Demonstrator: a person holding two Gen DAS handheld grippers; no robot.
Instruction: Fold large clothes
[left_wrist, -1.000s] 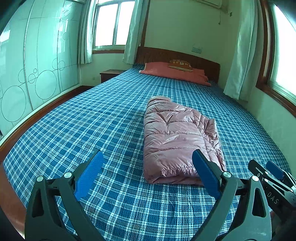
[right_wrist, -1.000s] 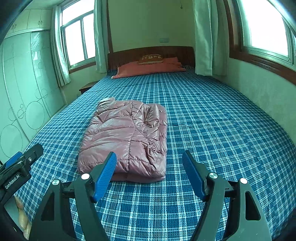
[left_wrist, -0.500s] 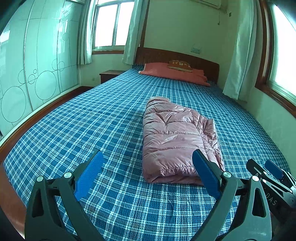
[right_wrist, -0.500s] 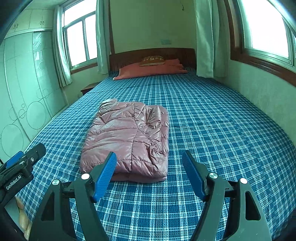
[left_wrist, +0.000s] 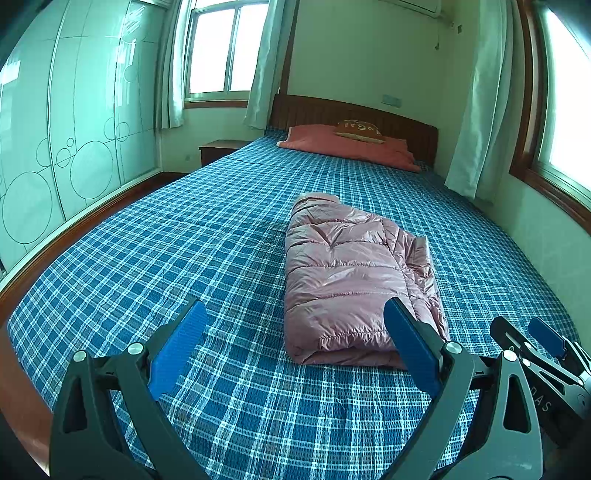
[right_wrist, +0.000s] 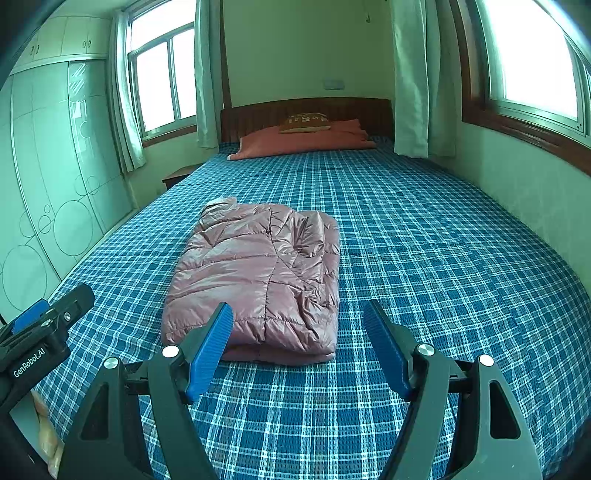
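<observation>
Two claws hang above the foot of the bed with the blue-and-white plaid cover (left_wrist: 155, 258), both spread wide and holding nothing. The left claw (left_wrist: 293, 345) sits to the left of the folded, shiny pink quilted puffer jacket (left_wrist: 351, 280), its right blue pad overlapping the jacket's near right corner in that view. The right claw (right_wrist: 297, 347) faces the jacket's near edge, apart from it. The jacket lies flat in a compact rectangle at mid-bed. A salmon-red pillow (right_wrist: 306, 142) rests against the dark wooden headboard (right_wrist: 258, 114), with a small brown patterned cushion (right_wrist: 304, 122) on top.
</observation>
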